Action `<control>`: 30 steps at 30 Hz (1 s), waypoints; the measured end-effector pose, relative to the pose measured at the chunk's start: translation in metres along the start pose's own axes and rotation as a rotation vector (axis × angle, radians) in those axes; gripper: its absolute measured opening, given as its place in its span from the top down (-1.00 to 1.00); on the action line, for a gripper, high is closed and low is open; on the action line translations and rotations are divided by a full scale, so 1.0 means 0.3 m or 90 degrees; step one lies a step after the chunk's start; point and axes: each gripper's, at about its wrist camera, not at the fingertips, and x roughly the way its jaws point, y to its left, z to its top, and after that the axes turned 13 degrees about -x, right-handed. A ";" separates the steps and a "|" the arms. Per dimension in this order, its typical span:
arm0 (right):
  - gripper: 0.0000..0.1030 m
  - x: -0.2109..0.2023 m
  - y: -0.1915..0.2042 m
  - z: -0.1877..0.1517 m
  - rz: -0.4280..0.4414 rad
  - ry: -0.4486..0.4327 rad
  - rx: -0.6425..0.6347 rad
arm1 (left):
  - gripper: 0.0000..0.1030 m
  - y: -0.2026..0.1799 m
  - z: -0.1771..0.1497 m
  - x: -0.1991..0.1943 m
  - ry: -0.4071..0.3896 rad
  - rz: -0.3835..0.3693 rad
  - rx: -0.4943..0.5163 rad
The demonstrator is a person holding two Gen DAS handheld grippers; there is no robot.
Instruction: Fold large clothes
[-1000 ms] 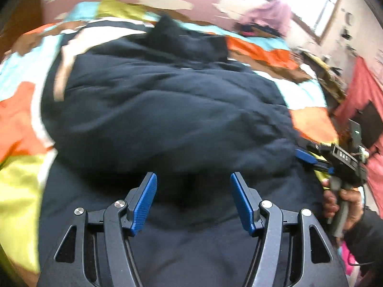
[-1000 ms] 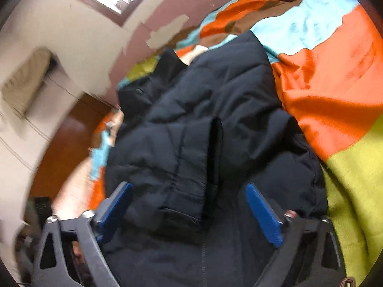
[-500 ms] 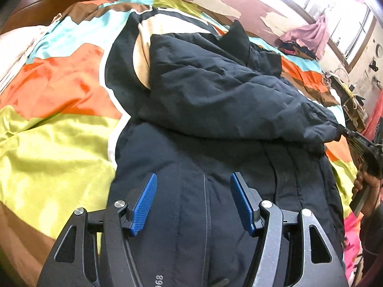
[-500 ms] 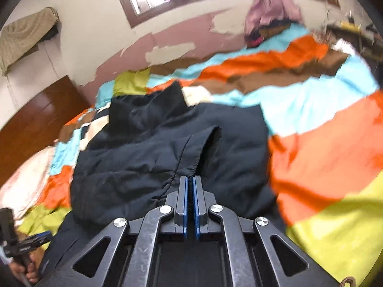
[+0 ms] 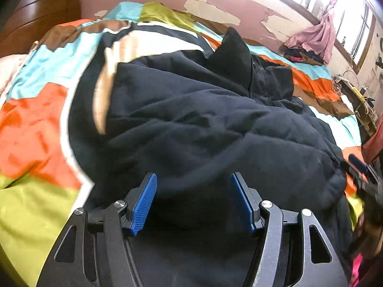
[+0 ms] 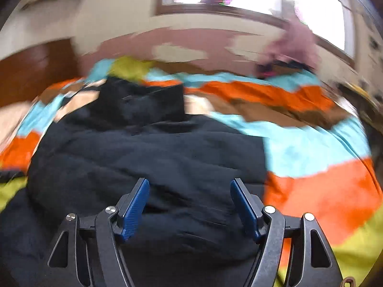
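Dark puffy jacket (image 5: 203, 124) sprawled across the bed's patchwork bedspread (image 5: 36, 124), collar up toward the peeling wall (image 5: 215, 2). Left tongs (image 5: 192, 199) over the jacket's near edge, jaws apart, nothing pinched. Right tongs (image 6: 189, 203) above the jacket too, jaws just sprung open and empty, orange patch of bedspread off to the jacket's right, view blurred

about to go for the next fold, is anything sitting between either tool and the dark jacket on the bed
Nothing visible does. The jacket lies on top of the patchwork bedspread with nothing lying on it. The left tool and the right tool each hang open right over its fabric, jaws empty. The pink cloth sits far off by the window.
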 end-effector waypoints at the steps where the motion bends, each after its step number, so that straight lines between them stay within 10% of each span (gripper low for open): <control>1: -0.26 0.030 0.025 0.002 0.014 0.007 -0.016 | -0.11 -0.012 0.003 0.029 0.002 0.006 0.001; 12: -0.26 0.268 0.006 -0.096 0.110 0.055 0.023 | -0.75 0.015 -0.049 0.180 -0.061 0.030 0.043; 22: -0.29 0.275 0.015 -0.096 0.109 0.060 0.022 | -0.98 0.055 -0.015 0.194 -0.022 0.036 0.019; 25: -0.31 0.219 -0.021 -0.045 0.146 0.072 0.023 | -0.97 0.058 0.072 0.115 0.026 -0.003 0.015; 30: -0.72 0.152 -0.131 0.160 0.149 -0.008 0.073 | -0.97 0.003 0.289 0.040 -0.039 -0.038 -0.015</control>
